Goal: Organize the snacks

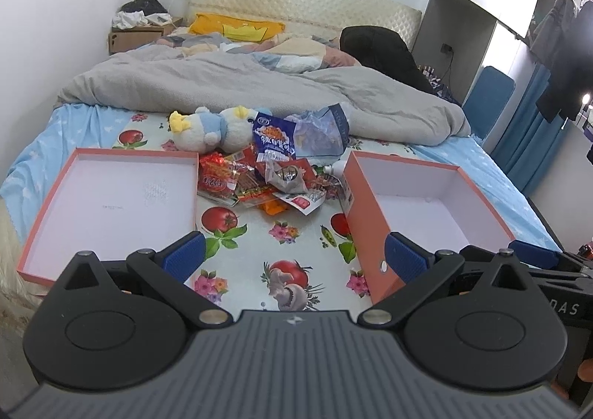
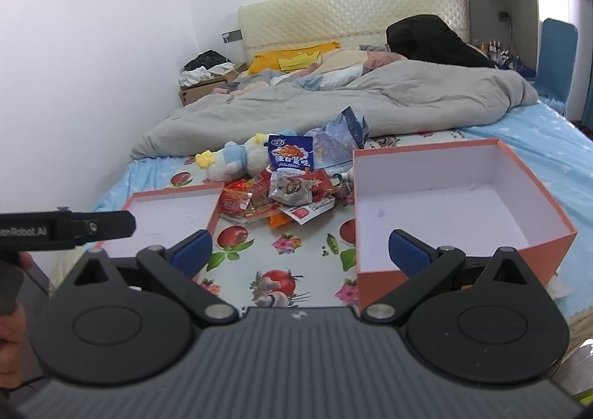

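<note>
A heap of snack packets (image 1: 259, 178) (image 2: 281, 196), mostly red with a blue-and-white bag (image 1: 274, 139) (image 2: 291, 156) on top, lies on the flowered mat in the middle of the bed. A shallow orange lid (image 1: 111, 196) (image 2: 174, 211) lies to its left, a deep orange box (image 1: 426, 207) (image 2: 444, 204) to its right; both show white insides with nothing in them. My left gripper (image 1: 294, 256) hovers open near the mat's front edge, well short of the heap. My right gripper (image 2: 300, 252) is open too, level with the box's front left corner.
A blue-and-white plush toy (image 1: 211, 129) (image 2: 233, 159) and a crumpled clear bag (image 1: 322, 129) (image 2: 341, 137) lie behind the heap. A grey duvet (image 1: 259, 81) covers the far half of the bed. A small white bottle (image 1: 331, 169) lies by the box. Blue chair (image 1: 489, 96) at the right.
</note>
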A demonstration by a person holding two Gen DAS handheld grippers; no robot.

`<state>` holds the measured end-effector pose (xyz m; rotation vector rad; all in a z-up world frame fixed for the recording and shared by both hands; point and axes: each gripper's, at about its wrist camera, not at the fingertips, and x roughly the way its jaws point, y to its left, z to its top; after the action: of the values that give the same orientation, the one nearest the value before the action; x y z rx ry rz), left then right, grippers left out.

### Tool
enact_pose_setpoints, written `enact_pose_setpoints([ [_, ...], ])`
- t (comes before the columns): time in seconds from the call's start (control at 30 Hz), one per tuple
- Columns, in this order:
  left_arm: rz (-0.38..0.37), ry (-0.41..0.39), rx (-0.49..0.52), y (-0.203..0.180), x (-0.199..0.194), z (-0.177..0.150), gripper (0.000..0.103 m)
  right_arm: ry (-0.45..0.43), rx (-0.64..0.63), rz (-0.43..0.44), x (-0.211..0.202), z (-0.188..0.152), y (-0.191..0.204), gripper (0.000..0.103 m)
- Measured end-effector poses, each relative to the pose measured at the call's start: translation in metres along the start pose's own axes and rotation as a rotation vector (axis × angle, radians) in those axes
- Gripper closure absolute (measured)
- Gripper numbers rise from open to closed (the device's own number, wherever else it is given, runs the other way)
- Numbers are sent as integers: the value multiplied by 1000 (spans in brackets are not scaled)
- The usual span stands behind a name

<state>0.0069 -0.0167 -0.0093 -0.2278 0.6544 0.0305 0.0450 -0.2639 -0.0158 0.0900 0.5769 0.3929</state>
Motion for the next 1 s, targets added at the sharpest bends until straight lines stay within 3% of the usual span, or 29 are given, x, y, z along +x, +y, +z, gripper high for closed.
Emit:
enact_pose_setpoints([
  [0.43, -13, 26, 2, 0, 18, -4, 0, 12, 4, -5, 6, -8, -4, 0],
  [0.67, -23, -45, 24, -1, -6, 0, 0, 5, 15, 0, 0, -8, 1, 0],
  [1.0, -4, -15, 21, 8, -6, -5, 0, 4, 40, -20, 9, -14, 14, 0],
])
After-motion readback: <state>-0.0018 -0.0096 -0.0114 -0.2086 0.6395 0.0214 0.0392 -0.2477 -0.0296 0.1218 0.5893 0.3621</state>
